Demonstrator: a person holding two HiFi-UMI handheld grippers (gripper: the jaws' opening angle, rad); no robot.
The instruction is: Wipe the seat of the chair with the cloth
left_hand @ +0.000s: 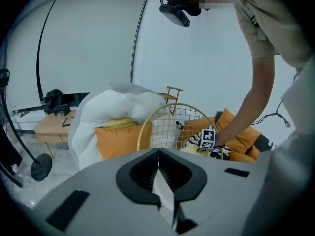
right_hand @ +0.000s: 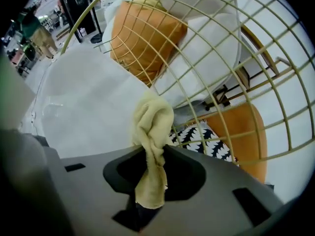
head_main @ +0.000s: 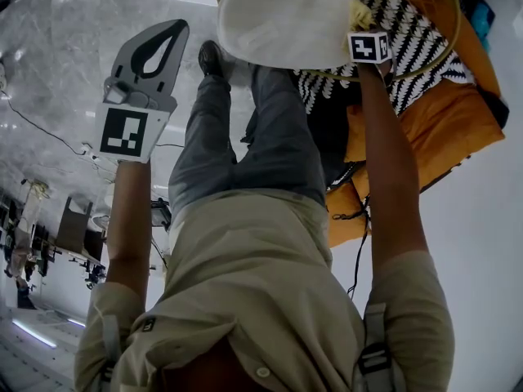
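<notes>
Right gripper (right_hand: 147, 167) clenched on pale yellow cloth (right_hand: 151, 127), frame centre, by white chair seat (right_hand: 83, 102). Soft, light, limp; best pinched at thick bunched fold. Left gripper (left_hand: 158, 157) pressed together, empty, lower centre.

The left gripper (head_main: 163, 43), jaws pressed together on nothing, is held out on a straight left arm (head_main: 131, 219). The right arm (head_main: 392, 162) reaches further forward, its right gripper (right_hand: 150, 156) clamped on the cloth (right_hand: 152, 122).
</notes>
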